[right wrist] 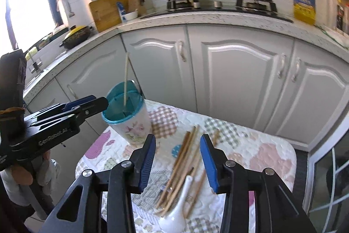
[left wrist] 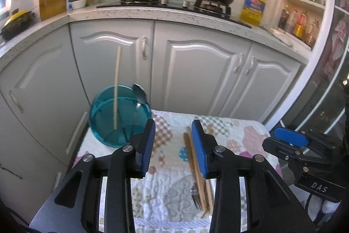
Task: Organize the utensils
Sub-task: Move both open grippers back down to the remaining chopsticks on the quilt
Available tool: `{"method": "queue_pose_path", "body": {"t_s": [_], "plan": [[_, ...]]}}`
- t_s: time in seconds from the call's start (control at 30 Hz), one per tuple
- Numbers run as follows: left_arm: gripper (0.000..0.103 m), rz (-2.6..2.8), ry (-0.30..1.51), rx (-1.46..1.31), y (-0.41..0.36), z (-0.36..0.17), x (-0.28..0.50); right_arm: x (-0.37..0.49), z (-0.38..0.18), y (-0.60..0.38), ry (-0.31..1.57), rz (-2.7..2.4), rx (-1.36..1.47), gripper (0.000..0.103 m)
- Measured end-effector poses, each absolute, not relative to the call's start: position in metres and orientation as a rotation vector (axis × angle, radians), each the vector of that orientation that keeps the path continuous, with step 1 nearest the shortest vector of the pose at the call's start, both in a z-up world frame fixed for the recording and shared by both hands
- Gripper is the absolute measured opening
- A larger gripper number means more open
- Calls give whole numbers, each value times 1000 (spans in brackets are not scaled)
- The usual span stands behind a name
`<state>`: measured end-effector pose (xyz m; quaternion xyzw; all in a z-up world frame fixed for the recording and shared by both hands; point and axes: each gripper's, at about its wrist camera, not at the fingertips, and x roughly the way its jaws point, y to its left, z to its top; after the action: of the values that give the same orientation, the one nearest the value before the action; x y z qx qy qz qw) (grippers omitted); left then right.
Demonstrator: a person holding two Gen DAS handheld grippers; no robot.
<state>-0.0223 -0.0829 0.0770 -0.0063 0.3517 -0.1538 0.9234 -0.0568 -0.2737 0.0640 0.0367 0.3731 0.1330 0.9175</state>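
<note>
Take the teal-rimmed utensil cup (right wrist: pixel 128 115) as your landmark: it stands at the far left corner of the quilted table cover (right wrist: pixel 250 145). One pale chopstick (right wrist: pixel 125 78) stands in it almost upright, its long axis running from the cup's floor up past the rim. A metal spoon (left wrist: pixel 139 94) leans against the cup's right wall, bowl end up.

To the right of the cup and nearer you, the loose chopsticks (right wrist: pixel 181 165) lie flat in a bundle, long axes running from near to far and fanning slightly. A white ceramic spoon (right wrist: pixel 176 209) rests at their near end.

Your left gripper (left wrist: pixel 173 145) is spread with nothing between its pads. Your right gripper (right wrist: pixel 177 158) hangs parted over the bundle, gripping nothing.
</note>
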Motion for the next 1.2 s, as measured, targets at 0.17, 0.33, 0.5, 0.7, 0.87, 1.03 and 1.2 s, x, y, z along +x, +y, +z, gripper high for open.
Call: {"method": "queue_pose_path", "body": {"t_s": [0.17,0.33,0.5,0.7,0.87,1.03,1.2], "plan": [[34,-338,746,8,-97,70,-25,-60,52,-293,795,242,115,41],[34,-362,819,5,-101,50,-20,-55,26,-306,857,215,143,43],[34,-369,905,14,-100,19,-15,-41,-14,-312,953,216,191,43],[34,-380,1019,30,-105,-23,-3,-13,-57,-308,1057,205,196,43],[34,-390,1086,33,-118,-51,12,14,-80,-304,1117,201,170,43],[34,-388,1137,5,-131,-75,35,39,-96,-308,1162,192,169,43],[33,-373,1176,37,-144,-93,55,53,-106,-309,1188,200,143,43]]}}
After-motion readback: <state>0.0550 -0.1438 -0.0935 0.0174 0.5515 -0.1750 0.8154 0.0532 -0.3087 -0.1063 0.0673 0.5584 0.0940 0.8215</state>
